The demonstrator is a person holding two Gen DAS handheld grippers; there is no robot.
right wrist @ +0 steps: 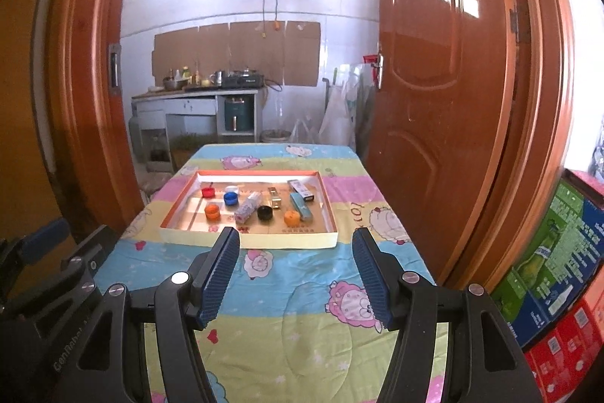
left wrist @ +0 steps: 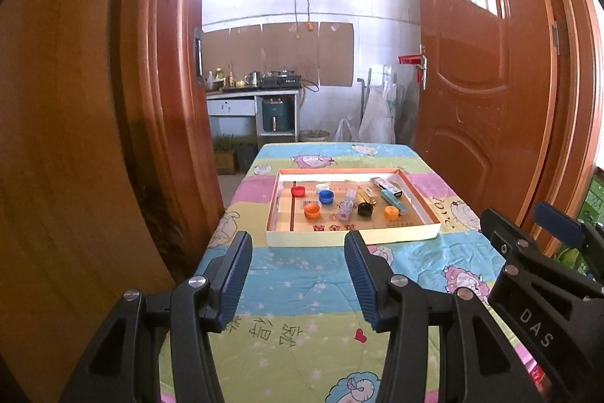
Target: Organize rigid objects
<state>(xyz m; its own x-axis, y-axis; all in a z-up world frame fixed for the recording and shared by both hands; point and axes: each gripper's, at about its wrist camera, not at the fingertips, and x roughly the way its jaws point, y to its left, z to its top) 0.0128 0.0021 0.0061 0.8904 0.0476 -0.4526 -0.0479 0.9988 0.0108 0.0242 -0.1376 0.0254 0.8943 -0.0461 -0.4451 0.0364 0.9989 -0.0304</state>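
A shallow cardboard tray (left wrist: 351,237) (right wrist: 249,240) lies on a table draped in a cartoon quilt (left wrist: 302,286) (right wrist: 302,274). Inside it are several bottle caps: red (left wrist: 298,191), blue (left wrist: 325,196), orange (left wrist: 312,210), black (left wrist: 365,209). A clear small bottle (left wrist: 348,204) and a teal bar (left wrist: 393,201) lie there too. My left gripper (left wrist: 298,244) hovers open and empty over the near half of the quilt, short of the tray. My right gripper (right wrist: 296,244) is open and empty as well, level with the tray's near wall in its view.
An open brown door (left wrist: 472,82) (right wrist: 434,101) stands right of the table and a door frame (left wrist: 162,82) to the left. Stacked printed cartons (right wrist: 558,270) sit at the right. Beyond the table is a kitchen counter (left wrist: 249,93) with pots.
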